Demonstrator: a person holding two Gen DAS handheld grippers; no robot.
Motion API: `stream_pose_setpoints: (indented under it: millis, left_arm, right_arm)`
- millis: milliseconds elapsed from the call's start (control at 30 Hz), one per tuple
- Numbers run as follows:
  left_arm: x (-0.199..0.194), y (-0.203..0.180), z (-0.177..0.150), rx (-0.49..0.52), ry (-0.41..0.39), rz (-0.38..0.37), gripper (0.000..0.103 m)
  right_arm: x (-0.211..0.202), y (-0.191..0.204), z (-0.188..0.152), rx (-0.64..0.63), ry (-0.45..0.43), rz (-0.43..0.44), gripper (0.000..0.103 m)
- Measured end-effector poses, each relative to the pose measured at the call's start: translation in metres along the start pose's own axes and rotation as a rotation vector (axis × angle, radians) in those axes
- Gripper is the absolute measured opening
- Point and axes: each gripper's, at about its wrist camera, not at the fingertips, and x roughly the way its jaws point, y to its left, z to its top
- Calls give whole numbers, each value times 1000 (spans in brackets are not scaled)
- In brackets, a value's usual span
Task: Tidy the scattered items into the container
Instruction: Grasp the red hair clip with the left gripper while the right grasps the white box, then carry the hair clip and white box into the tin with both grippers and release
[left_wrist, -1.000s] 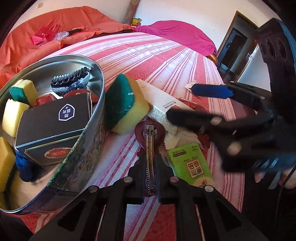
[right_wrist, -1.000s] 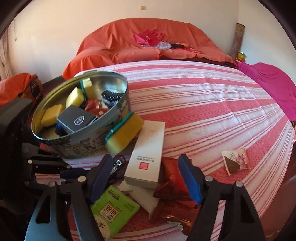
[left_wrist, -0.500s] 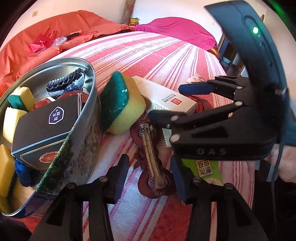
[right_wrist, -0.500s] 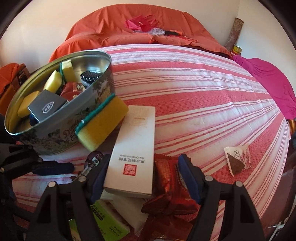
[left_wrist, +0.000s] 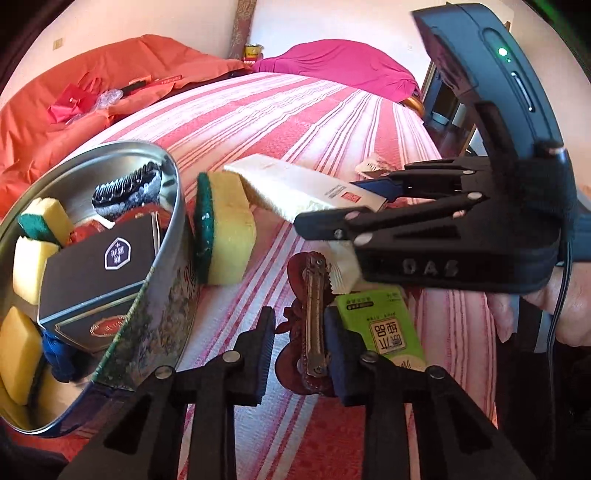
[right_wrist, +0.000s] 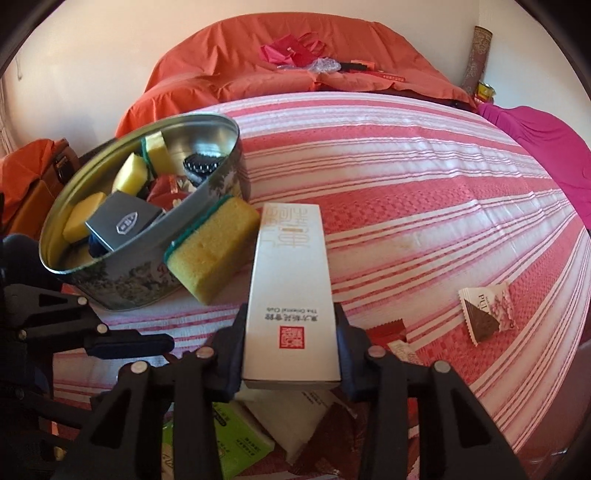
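An oval metal tin (left_wrist: 173, 177) (right_wrist: 140, 273) on the striped bed holds sponges, a dark box and a black hair claw. A yellow-green sponge (left_wrist: 229, 236) (right_wrist: 210, 247) leans against its outer wall. My left gripper (left_wrist: 300, 350) is closing its jaws on a brown flower hair clip (left_wrist: 314, 295) that lies on the cover; the pads sit at its two sides. My right gripper (right_wrist: 290, 310) (left_wrist: 332, 205) has closed its jaws on the near end of a long white box (right_wrist: 291, 258) (left_wrist: 295, 184), whose far end reaches the sponge.
A green packet (left_wrist: 384, 325) (right_wrist: 229, 435) and white and red wrappers (right_wrist: 388, 328) lie under the right gripper. A small sachet (right_wrist: 484, 314) lies off to the right. Orange and pink covered furniture stands beyond the bed. A hand (left_wrist: 554, 306) holds the right gripper.
The right gripper came forward over the white box and clamped it. The left jaws spread around the hair clip half a second ago and have drawn in on it again.
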Motion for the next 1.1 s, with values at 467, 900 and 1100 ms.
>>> stream_pose_setpoints:
  millis: [467, 900, 1100]
  left_arm:
    - [-36, -5, 5, 35, -138, 24, 29]
    - [-57, 16, 10, -25, -206, 65, 29]
    - [-72, 36, 8, -79, -247, 101, 29]
  right_arm:
    - [-33, -33, 4, 167, -128, -1, 41]
    - [-40, -34, 8, 180, -179, -4, 41]
    - [-39, -28, 14, 159, -208, 3, 41]
